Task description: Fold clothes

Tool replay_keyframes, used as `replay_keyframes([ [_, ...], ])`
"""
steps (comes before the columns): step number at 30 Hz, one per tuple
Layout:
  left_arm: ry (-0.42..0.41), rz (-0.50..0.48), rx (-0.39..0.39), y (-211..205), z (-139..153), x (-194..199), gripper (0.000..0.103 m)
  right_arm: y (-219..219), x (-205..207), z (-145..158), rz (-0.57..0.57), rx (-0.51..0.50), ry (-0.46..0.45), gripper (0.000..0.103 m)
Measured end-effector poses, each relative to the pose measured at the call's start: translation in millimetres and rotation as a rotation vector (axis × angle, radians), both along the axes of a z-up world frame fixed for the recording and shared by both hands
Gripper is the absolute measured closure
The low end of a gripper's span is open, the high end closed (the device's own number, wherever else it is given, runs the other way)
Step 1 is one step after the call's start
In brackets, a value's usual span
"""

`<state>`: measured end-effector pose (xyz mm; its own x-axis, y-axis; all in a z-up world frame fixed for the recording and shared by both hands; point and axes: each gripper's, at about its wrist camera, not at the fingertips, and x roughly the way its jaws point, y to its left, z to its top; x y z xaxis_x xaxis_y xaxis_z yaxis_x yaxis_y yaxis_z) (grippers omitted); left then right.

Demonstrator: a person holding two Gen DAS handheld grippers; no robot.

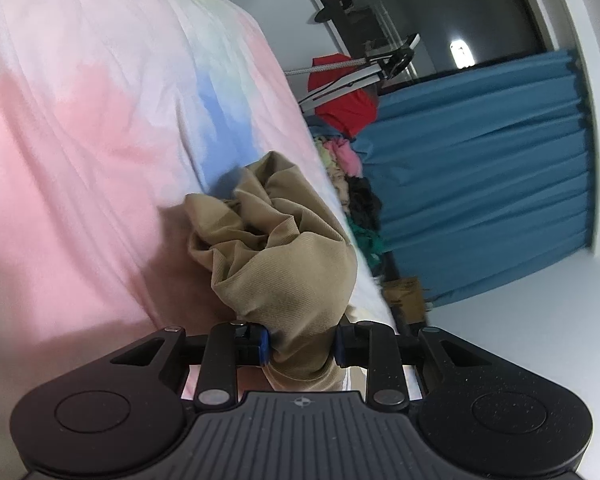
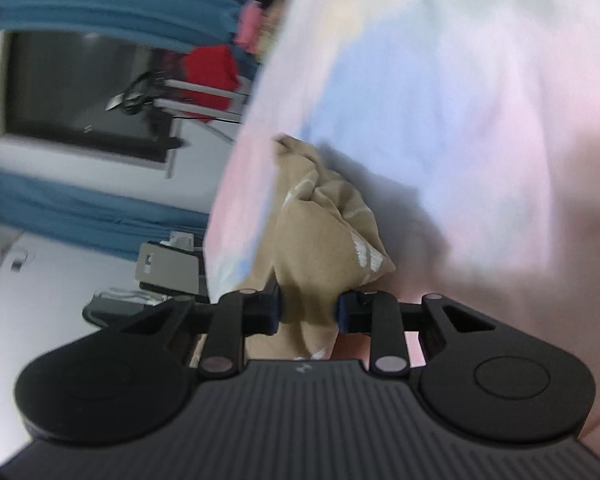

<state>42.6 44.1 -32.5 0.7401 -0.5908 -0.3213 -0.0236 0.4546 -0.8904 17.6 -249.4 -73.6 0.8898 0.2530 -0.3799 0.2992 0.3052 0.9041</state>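
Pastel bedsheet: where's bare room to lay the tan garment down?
Free: the pink stretch of the pastel tie-dye bedsheet, left of the bunched tan twill garment. Crowded: the mixed clothes pile past the bed edge, against the blue curtain.

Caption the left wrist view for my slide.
Left hand-held gripper clamps bunched tan garment above the pastel bedsheet.

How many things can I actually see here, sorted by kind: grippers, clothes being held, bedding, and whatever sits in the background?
Grippers: 2, the left gripper and the right gripper
Held clothes: 1, a tan garment, bunched in both
Bedding: 1, a pastel tie-dye sheet
Background: 3, a blue curtain, a red cloth, a mixed clothes pile
Total: 7
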Motion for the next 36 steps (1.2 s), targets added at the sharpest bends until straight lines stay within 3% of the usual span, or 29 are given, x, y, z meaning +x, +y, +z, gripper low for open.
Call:
replay_keyframes([
  [7, -0.041, -0.114, -0.018, -10.2, 58.8, -44.4, 0.074, -27.5, -71.2, 51.7, 0.013, 0.017, -0.074, 0.074],
  [12, -0.016, -0.219, -0.019, -57.7, 93.4, -37.7, 0.074, -64.1, -85.4, 87.7, -0.030, -0.003, -0.092, 0.074],
  [17, 0.073, -0.298, 0.021, -138.7, 109.0, 21.4, 0.074, -122.9, -62.6, 98.5, -0.143, -0.015, -0.060, 0.074],
  [22, 0.115, -0.343, 0.105, -240.2, 116.0, 99.5, 0.074, -198.1, -4.3, 107.0, -0.246, -0.107, -0.022, 0.074],
  [26, 0.071, -0.367, 0.140, -316.9, 136.3, 163.7, 0.075, -261.1, 39.4, 128.9, -0.323, -0.185, -0.036, 0.076],
  [30, -0.013, -0.358, 0.181, -372.6, 153.1, 209.9, 0.075, -308.5, 53.6, 154.4, -0.420, -0.300, -0.113, 0.079],
  [33, -0.047, -0.386, 0.248, -399.6, 138.3, 229.8, 0.077, -332.2, 60.0, 145.0, -0.457, -0.356, -0.143, 0.080],
  [36, -0.014, -0.391, 0.323, -402.8, 90.4, 240.1, 0.077, -348.3, 63.5, 104.0, -0.445, -0.304, -0.074, 0.080],
])
